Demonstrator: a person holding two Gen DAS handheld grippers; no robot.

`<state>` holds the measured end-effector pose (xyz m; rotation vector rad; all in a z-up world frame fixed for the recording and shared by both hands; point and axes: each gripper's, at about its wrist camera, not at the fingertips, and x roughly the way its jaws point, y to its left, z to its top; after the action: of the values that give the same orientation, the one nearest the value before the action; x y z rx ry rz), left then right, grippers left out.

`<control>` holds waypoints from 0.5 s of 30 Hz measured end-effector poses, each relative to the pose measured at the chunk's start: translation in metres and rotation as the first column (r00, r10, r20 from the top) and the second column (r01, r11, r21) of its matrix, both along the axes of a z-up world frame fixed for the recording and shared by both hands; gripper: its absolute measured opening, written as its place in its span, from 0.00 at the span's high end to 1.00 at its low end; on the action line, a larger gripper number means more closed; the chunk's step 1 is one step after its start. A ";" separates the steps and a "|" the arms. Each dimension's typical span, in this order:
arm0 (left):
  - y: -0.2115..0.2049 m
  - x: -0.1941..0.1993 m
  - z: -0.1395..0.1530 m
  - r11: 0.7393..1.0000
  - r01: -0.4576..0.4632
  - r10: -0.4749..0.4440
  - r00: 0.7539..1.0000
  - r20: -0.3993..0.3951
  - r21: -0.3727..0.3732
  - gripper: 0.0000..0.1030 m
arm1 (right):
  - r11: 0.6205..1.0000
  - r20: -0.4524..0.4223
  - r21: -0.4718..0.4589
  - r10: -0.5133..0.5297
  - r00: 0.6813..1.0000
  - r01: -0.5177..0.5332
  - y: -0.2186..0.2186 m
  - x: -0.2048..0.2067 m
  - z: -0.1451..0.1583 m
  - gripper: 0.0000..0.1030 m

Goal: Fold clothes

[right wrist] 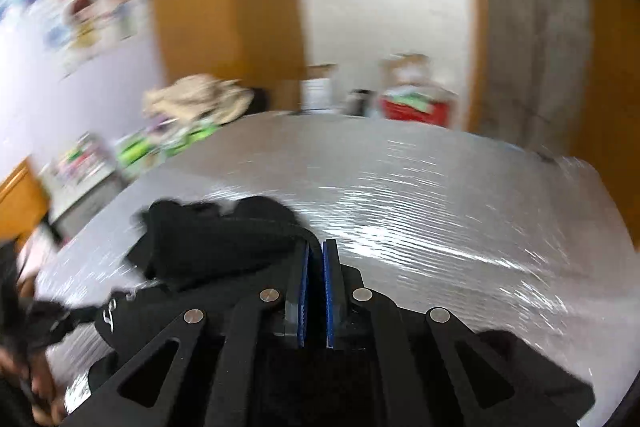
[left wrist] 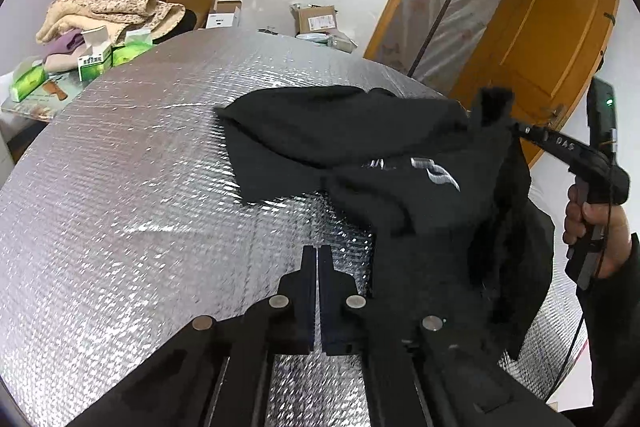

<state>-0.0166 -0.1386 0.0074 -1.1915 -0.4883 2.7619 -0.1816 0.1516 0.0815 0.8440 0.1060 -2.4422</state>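
Black garment (left wrist: pixel 360 163) hangs pinched in right tool (left wrist: pixel 510 125) (left tool (left wrist: pixel 319 251) closed, empty).

Left wrist view: sits behind the left gripper (left wrist: pixel 319 255), low and close over the foil-covered table (left wrist: pixel 140 187), facing the far wall and doors.
Right wrist view: sits behind the right gripper (right wrist: pixel 316 251), looking across the same table (right wrist: pixel 440 207); blurred.
Shared: table, black garment (left wrist: pixel 360 147) (right wrist: pixel 208 239), beige cloth pile (left wrist: pixel 108 11) (right wrist: pixel 196 99).
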 end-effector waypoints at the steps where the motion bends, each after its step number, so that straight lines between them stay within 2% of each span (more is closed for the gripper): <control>1: 0.001 -0.001 0.001 1.000 0.003 -0.003 1.000 -0.003 0.009 0.99 | 1.000 0.017 0.003 -0.030 0.999 0.030 0.006 -0.006 -0.003 0.93; 5: 0.006 -0.003 0.004 0.998 0.022 -0.021 1.000 -0.007 0.051 0.95 | 0.993 0.103 0.058 -0.104 0.989 0.098 0.025 -0.024 -0.023 0.85; 7: 0.011 -0.003 0.002 0.997 0.041 -0.041 0.999 -0.002 0.067 0.88 | 0.992 0.125 0.067 -0.116 0.985 0.108 0.032 -0.025 -0.030 0.71; 11: 0.028 0.002 -0.006 0.990 0.102 -0.104 0.994 0.018 0.101 0.78 | 0.993 0.103 0.055 -0.107 0.989 0.101 0.045 -0.011 -0.026 0.70; 15: 0.040 -0.001 -0.016 0.989 0.115 -0.120 0.991 0.055 0.096 0.72 | 0.998 0.076 0.047 -0.049 0.996 0.045 0.048 0.013 -0.020 0.69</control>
<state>-0.0171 -0.0989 -0.0087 -1.2429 -0.5278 2.5822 -0.1683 0.1997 0.0615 0.9694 0.1149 -2.4561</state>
